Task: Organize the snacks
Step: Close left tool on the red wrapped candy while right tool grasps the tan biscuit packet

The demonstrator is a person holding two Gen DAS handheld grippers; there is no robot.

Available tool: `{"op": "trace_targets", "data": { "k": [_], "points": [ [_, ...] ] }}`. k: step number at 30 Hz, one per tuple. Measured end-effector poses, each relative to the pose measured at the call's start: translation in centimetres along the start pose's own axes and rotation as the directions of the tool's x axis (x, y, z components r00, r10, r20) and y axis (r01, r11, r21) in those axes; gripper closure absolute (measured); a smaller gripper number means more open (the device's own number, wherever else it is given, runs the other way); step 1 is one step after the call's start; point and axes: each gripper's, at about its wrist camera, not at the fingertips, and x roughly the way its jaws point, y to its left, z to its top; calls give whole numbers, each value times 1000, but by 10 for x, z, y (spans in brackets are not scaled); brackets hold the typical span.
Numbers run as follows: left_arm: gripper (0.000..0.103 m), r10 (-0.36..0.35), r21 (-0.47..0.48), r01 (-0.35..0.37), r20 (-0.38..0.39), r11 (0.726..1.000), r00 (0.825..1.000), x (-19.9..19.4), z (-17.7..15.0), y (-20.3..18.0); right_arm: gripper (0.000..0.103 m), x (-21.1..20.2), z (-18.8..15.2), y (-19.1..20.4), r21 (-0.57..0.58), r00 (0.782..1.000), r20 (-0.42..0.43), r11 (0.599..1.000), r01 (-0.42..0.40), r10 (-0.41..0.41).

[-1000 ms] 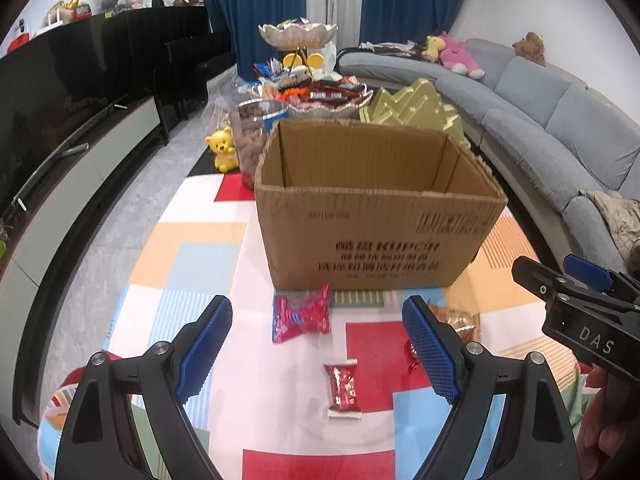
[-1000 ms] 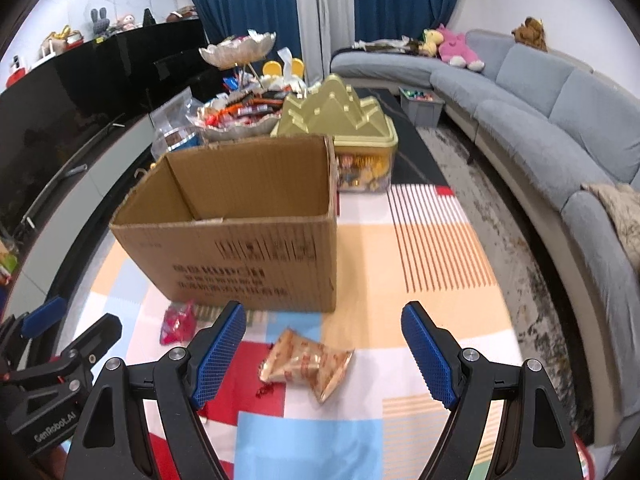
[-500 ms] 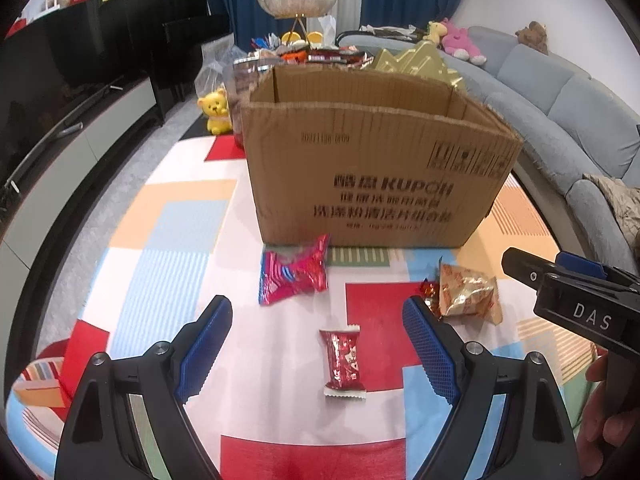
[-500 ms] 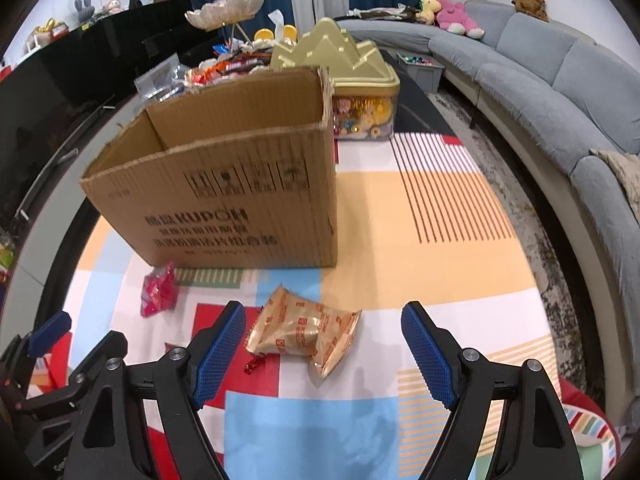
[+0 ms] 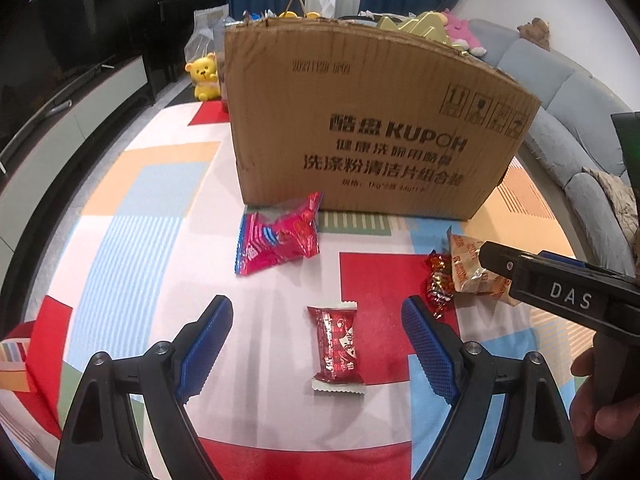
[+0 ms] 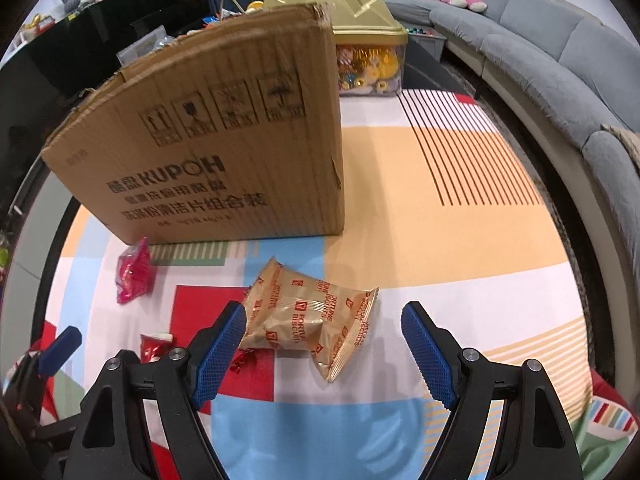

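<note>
Cardboard box point(image 5: 372, 120) marked KUPOH; gold packet point(image 6: 308, 320) printed FORTUNE BISCUITS.

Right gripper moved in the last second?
Yes. The right gripper has dropped and come forward: the cardboard box looms larger, and the gold biscuit packet now lies between its open jaws.

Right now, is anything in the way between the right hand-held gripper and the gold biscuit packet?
No. The right hand-held gripper is open and the gold biscuit packet lies between its fingers on the mat.
</note>
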Motion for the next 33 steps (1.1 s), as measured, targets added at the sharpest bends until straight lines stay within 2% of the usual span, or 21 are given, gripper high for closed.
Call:
{"op": "trace_targets", "data": {
  "k": [14, 17, 23, 27, 33],
  "points": [
    [31, -20, -2, 20, -51, 1000, 999, 20, -11, 1, 23, 30, 5, -2, 26, 999, -43, 999, -21, 22],
    [35, -23, -1, 23, -61, 1000, 998, 23, -13, 1, 31, 34, 3, -3, 32, 998, -53, 999, -34, 35],
    [49, -25, 16, 26, -78, 1000, 997, 28, -16, -2, 41, 32, 0, -2, 35, 997, -46, 998, -53, 55],
    [67, -36, 18, 38, -103, 999, 994, 34, -19, -4, 50, 31, -2, -2, 38, 997, -44, 997, -61, 63],
    [80, -44, 25, 47, -99, 999, 994, 34, -20, -6, 57, 29, -1, -5, 45, 997, -37, 997, -68, 70]
  ]
}}
